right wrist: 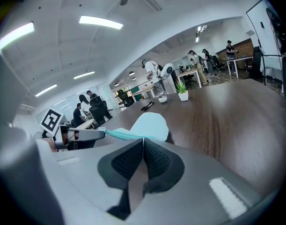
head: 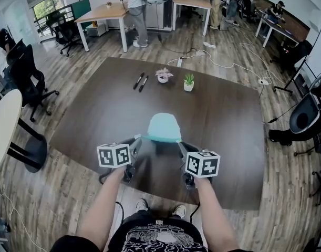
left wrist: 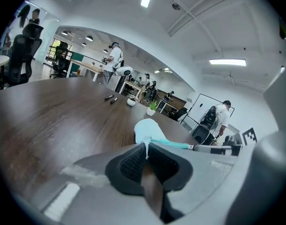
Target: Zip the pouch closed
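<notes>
Black printed shirt (head: 156, 239) (white sneakers (head: 179, 210))

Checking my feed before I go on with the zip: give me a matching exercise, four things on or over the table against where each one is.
Things:
1. pouch
2. pens
3. green plant
4. pink plant

Places:
A. far side of the table, furthest right of the things there
B. pinched at its ends by the left gripper and the right gripper
C. lying side by side, left of both plants
D. standing between the pens and the green plant

Pairs: 1-B, 2-C, 3-A, 4-D
</notes>
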{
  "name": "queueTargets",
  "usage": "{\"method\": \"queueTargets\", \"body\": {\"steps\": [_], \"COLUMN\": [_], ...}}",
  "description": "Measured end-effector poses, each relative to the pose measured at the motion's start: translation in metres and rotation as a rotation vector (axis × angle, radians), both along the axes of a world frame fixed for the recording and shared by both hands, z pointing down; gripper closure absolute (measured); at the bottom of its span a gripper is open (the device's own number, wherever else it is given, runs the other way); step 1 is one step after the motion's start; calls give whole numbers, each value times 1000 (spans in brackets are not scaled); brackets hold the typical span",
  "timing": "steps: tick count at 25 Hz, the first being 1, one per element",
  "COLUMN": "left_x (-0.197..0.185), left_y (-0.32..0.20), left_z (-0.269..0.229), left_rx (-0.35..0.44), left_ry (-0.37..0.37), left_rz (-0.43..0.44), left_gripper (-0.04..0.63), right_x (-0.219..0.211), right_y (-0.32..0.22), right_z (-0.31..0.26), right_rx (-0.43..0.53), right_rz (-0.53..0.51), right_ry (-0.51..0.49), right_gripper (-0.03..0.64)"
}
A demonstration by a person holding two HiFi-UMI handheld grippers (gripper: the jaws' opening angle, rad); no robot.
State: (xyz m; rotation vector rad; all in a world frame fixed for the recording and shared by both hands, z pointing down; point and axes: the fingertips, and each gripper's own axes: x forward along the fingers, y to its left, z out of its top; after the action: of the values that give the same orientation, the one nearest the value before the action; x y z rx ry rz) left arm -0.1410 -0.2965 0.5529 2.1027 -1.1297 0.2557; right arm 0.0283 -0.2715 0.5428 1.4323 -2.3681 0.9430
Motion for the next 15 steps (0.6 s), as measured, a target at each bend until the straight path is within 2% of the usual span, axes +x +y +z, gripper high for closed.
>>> {"method": "queueTargets", "body": {"steps": [8, 15], "left_x": [8, 16], "left_y": [8, 16], "left_z": [20, 38], "left_rx": [-34, -53], "left_ry": [-43, -145], "left_rz": [38, 123], "left_gripper": [572, 571], "right_x": [7, 8], "right_y": [4, 10], "right_z": [18, 43], "right_rx": [-43, -101], "right_rz": [28, 30], "right_ry": [42, 70], "right_gripper": [607, 603]}}
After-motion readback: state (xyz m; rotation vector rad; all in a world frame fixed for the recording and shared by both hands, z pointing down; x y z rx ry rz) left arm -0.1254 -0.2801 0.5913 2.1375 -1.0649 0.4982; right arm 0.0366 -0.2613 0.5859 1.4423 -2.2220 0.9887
